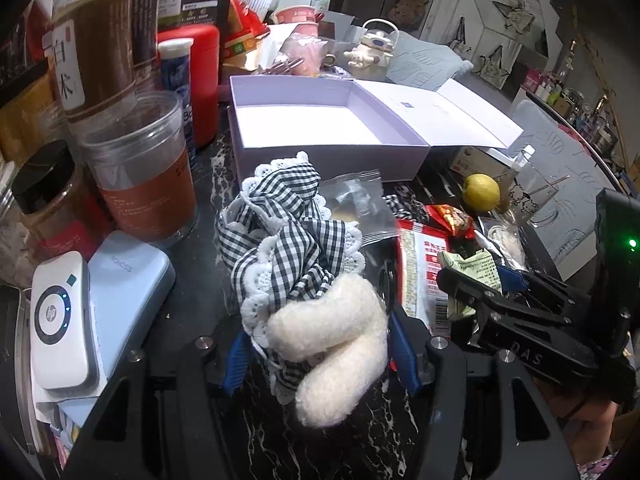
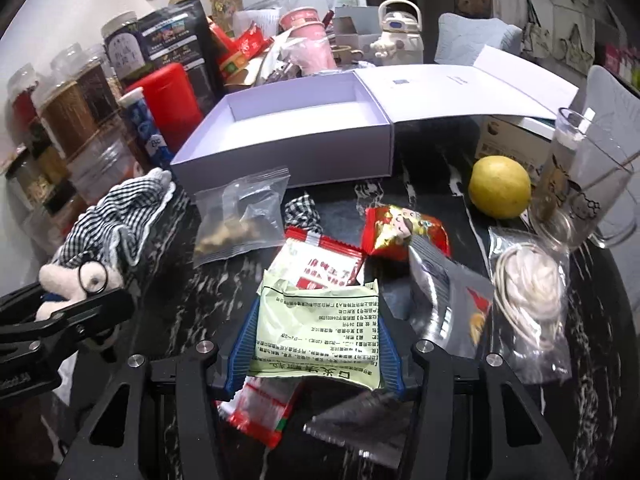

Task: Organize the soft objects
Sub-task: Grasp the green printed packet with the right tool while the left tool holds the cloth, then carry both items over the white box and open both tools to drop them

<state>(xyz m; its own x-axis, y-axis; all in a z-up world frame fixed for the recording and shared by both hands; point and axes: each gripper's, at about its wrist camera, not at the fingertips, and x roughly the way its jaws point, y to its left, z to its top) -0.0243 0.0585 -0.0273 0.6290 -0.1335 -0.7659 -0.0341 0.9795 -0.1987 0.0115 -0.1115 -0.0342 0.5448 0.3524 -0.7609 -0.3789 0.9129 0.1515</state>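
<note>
Nothing in the lavender box (image 2: pixel 280 136) yet, at the far middle of the tabletop (image 2: pixel 440 208). Left gripper (image 1: pixel 320 344) clamped on the gingham plush toy (image 1: pixel 304 280), near left; right gripper (image 2: pixel 314 344) pinching the green sachet (image 2: pixel 316 332), near centre. Snack packets (image 2: pixel 404 232) and clear pouch (image 2: pixel 240 216) loose, unsorted.

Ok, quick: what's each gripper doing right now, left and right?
Left gripper: shut on the plush toy in its checked dress.
Right gripper: shut on the green packet.
</note>
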